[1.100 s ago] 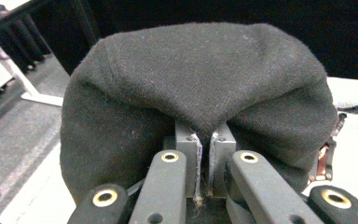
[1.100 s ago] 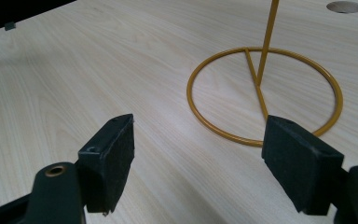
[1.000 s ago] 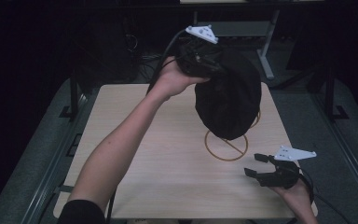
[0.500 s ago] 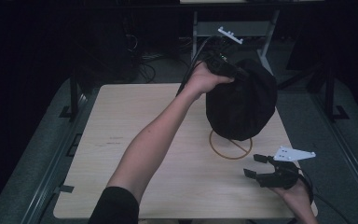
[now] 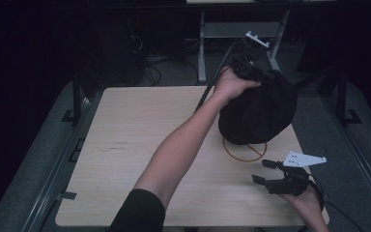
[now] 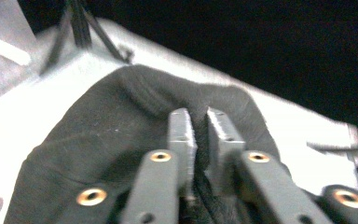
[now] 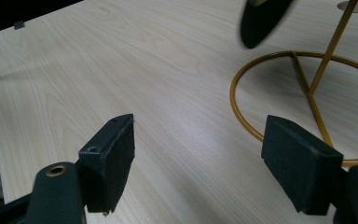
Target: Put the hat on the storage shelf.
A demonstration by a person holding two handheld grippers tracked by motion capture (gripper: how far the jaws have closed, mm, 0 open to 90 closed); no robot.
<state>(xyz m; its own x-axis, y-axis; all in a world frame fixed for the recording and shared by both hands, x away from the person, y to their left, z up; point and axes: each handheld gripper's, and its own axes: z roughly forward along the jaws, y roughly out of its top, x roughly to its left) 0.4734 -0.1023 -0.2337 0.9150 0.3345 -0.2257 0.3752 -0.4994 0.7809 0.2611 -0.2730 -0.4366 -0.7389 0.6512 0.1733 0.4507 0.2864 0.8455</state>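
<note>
over the surface's (image 5: 140, 145) far right corner, the left gripper (image 6: 200, 135), jaws just easing apart, loosely pinches the black hat's (image 5: 256, 113) crown directly above the gold stand (image 5: 244, 150); the right gripper (image 5: 270, 175) waits released.

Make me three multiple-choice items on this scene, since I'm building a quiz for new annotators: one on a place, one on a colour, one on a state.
1. Where does the gold stand's ring base lie?
A. on the table's right half
B. on the floor
C. at the table's left edge

2. What colour is the hat at the left gripper?
A. white
B. black
C. red

3. How do the right gripper's jaws stand?
A. shut on the hat
B. shut on the stand
C. open, nothing between them

Answers:
1 A, the high view shows the ring on the wooden table, right of centre.
2 B, the cloth is black in the high and left gripper views.
3 C, the right gripper view shows bare wood between its pads.
</note>
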